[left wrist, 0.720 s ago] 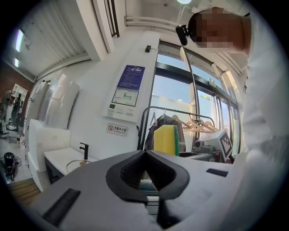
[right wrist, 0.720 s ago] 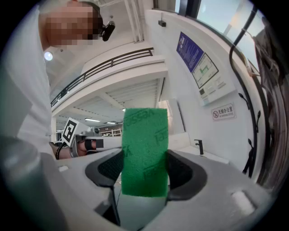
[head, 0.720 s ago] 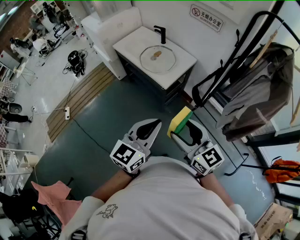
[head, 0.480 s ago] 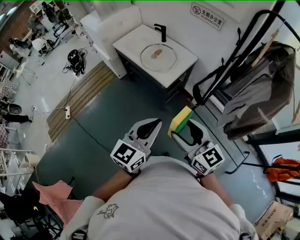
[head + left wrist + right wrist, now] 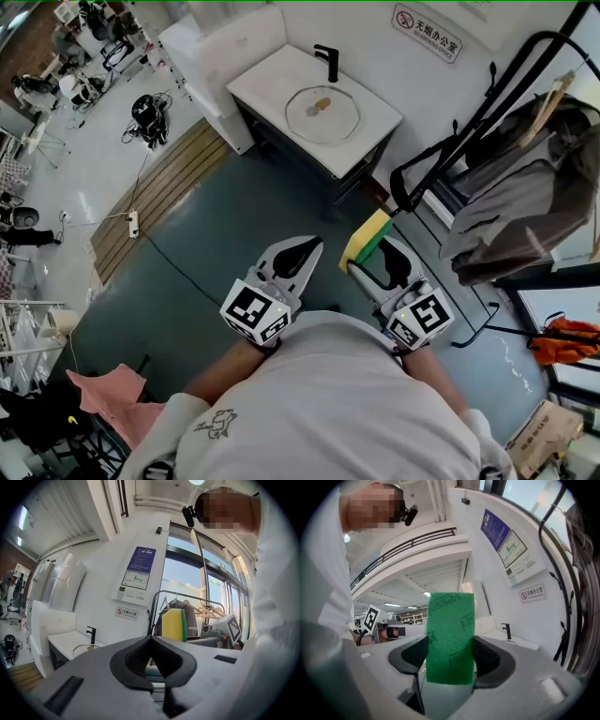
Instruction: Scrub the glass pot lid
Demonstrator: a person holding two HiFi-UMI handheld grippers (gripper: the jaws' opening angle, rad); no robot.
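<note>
Green scouring pad filled my right gripper view: the sponge (image 5: 450,637) stood upright between the jaws of the right gripper (image 5: 367,259), which were clamped on it from both sides. Its yellow foam showed on the side toward the other gripper. I read the left gripper (image 5: 151,640) as closed, its jaws together with nothing between them. From the head view I saw both grippers held level and side by side, close in front of the person's white shirt (image 5: 328,403), over the dark green floor (image 5: 234,216). The lid (image 5: 322,113) lay flat on the white counter (image 5: 380,120) against the far wall, just in front of the black tap (image 5: 327,62), with its brownish knob facing up. It was well apart from both grippers. A rack (image 5: 525,187) of grey clothes stood to the right of the counter.
</note>
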